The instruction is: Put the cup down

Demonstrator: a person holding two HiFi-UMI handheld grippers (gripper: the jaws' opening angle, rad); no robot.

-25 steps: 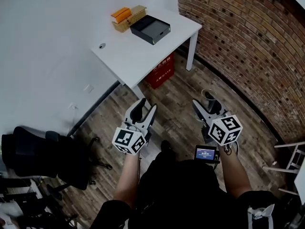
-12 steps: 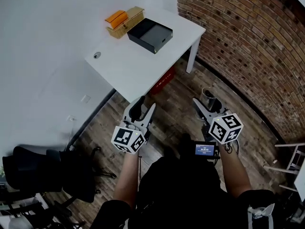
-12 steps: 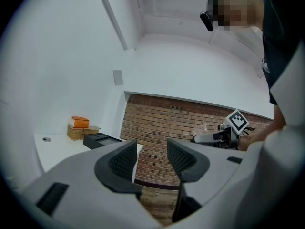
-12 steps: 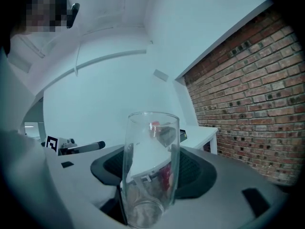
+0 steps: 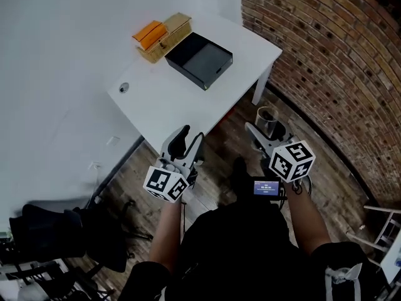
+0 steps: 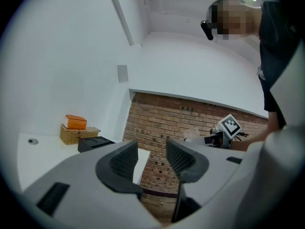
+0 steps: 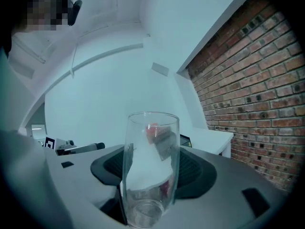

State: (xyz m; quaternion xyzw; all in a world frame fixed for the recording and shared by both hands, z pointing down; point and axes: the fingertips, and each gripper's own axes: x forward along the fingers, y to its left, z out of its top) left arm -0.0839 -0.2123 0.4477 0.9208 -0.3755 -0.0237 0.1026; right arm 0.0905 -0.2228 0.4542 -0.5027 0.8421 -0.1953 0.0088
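A clear glass cup (image 7: 150,166) stands upright between the pads of my right gripper (image 7: 151,171), which is shut on it. In the head view the cup (image 5: 267,119) is held above the wooden floor, just off the near right corner of the white table (image 5: 182,96). My left gripper (image 5: 190,137) hangs over the floor at the table's near edge. Its jaws are closing a little, with a wide gap and nothing between them in the left gripper view (image 6: 151,159).
On the table's far end sit a black box (image 5: 199,60) and a wicker basket (image 5: 168,31) with an orange box (image 5: 148,32). A brick wall (image 5: 326,61) runs along the right. A black office chair (image 5: 56,237) stands at the lower left.
Both grippers and the person have come closer to the table, which now lies lower and nearer in the head view. The cup stays held in the right gripper.
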